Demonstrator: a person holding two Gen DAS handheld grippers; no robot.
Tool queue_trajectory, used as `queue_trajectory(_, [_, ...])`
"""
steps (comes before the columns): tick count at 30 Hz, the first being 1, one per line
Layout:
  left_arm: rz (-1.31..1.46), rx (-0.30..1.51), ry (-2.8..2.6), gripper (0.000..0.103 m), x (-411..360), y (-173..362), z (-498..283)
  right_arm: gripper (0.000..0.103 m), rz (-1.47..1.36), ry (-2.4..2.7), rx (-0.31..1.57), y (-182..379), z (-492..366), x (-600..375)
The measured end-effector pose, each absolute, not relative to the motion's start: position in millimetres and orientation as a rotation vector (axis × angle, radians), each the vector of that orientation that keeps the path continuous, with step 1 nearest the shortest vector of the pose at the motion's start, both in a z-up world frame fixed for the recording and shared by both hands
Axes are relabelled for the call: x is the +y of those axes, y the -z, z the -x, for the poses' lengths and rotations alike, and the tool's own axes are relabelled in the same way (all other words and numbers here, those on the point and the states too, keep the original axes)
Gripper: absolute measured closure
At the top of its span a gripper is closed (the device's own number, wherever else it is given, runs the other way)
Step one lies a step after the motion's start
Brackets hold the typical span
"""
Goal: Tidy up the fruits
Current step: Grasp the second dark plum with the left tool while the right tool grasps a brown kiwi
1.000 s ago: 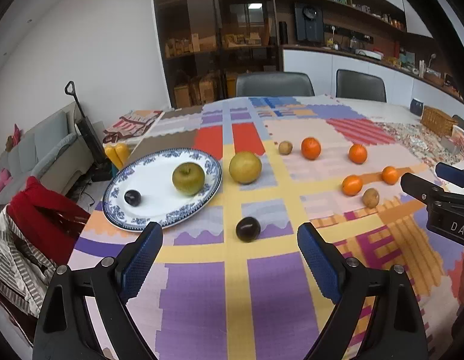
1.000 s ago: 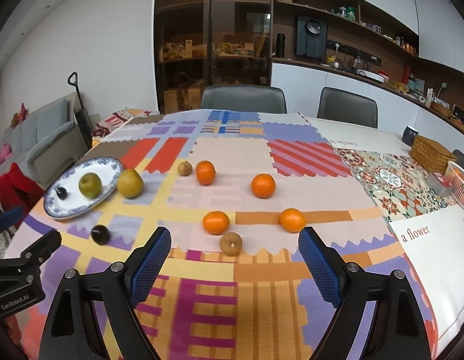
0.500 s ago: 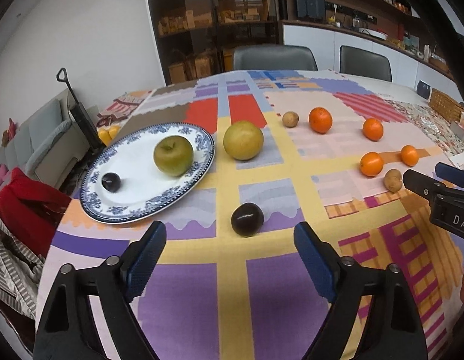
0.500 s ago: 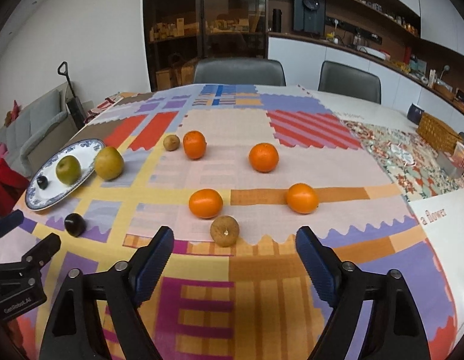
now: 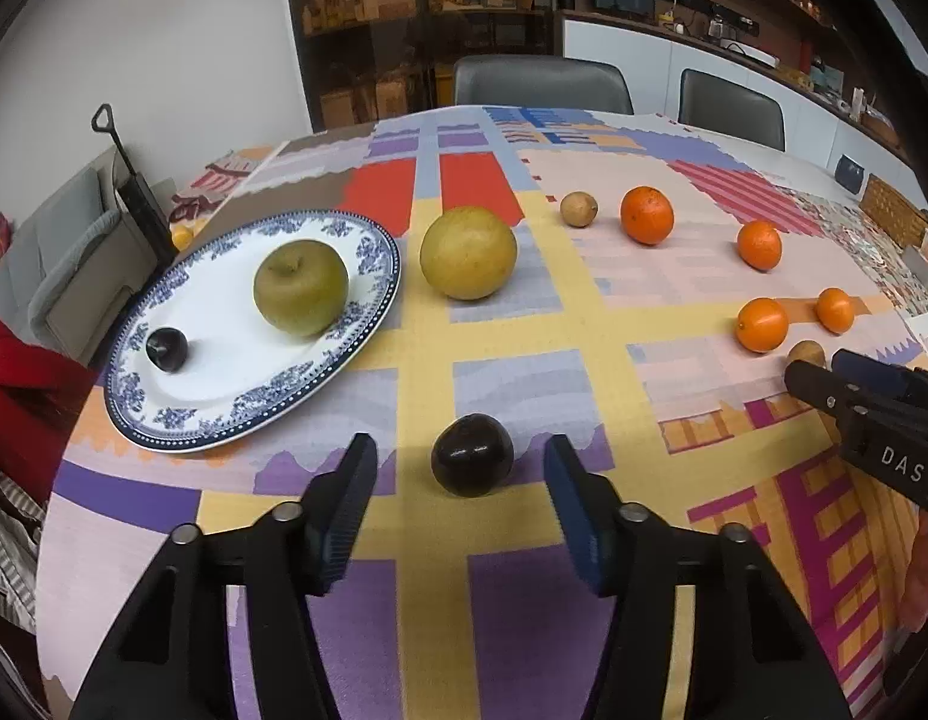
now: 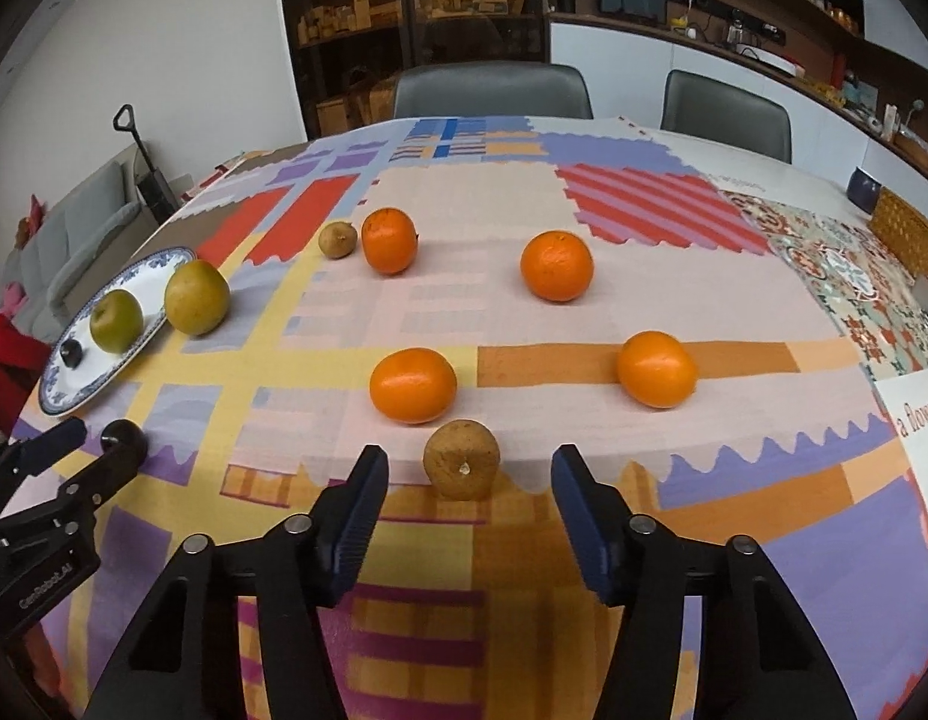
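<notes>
Both hand-held grippers have just been closing, jaws still clear: left hand-held gripper [image 5: 461, 471] around the glossy dark round plum [image 5: 472, 462], right hand-held gripper [image 6: 469, 480] around the rough brown round fruit [image 6: 461, 459]. Grip the plum's widest part gently; it is probably soft and slippery.

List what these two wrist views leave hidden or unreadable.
- Left wrist view: the brown fruit is half hidden behind the right tongs.
- Right wrist view: the dark plum is partly hidden by the left tongs.
- Both views: shelf items are too small to identify.

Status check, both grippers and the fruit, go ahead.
Left gripper closing around dark plum, no contact. Right gripper closing around brown fruit, no contact. Nothing in the way.
</notes>
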State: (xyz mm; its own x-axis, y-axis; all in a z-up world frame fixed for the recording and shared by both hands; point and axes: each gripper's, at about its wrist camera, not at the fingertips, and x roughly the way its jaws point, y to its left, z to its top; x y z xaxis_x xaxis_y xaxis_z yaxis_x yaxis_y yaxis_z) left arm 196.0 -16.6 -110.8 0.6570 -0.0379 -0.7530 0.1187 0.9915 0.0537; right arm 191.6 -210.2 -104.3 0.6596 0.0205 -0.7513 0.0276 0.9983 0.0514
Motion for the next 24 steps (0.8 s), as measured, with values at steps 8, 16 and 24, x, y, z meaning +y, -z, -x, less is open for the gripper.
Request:
queue_trajectory(8, [-0.094, 0.880, 0.119, 0.074, -16, 118, -199, 0.062, -0.051, -0.012, 0.878, 113, -197, -208])
queue_trajectory(16, [-0.104, 0.872, 0.127, 0.074, -17, 117, -197, 0.074, -0.045, -0.030, 0.874, 112, -198, -207])
queue_trajectory(24, [-0.108, 0.845, 0.141, 0.074, -17, 104, -188, 0.074, -0.032, -0.063, 0.851, 103, -189, -202])
